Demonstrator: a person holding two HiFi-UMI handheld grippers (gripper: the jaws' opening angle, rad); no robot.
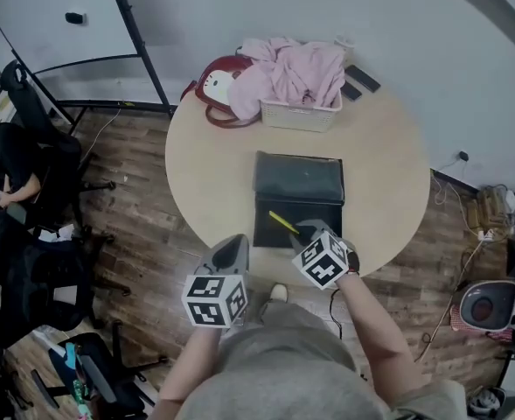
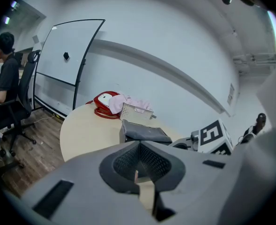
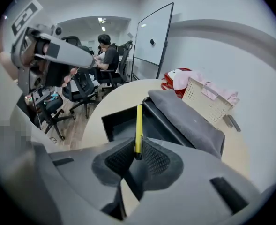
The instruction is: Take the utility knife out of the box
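Head view, right gripper [image 1: 305, 232]: closed on the knife [image 1: 282, 222], over the near half of the box [image 1: 259, 226].
Head view, knife: a yellow bar that slants up and to the left from the jaws, above the open tray; I cannot tell whether its far tip has cleared the rim.
Head view, box: mid-table [image 1: 213, 173], with the open tray towards the near edge and the grey lid [image 1: 298, 179] folded back towards the far edge.
Head view, left gripper [image 1: 233, 250]: at the near edge, just left of the box and apart from it.
Left gripper view, left gripper [image 2: 138, 146]: jaws together at the tips with nothing between them, pointing over the table at the box [image 2: 142, 132].
Left gripper view, knife: not visible; only the right gripper's cube [image 2: 215, 136] shows, beside the box.
Right gripper view, right gripper [image 3: 138, 149]: the pads pinch the knife [image 3: 138, 125] by its lower end.
Right gripper view, knife: stands up from the jaws, with most of its length free above them and the tray wall [image 3: 114, 121] behind it.
Step, judged: lifting the knife clear of the box.
Doing it well: raise it straight, hold the pinch firm because the grip is low on the handle, and mind the lid [image 3: 184, 116] on the right.
Risk, judged: the long free end could swing or catch on the rim.
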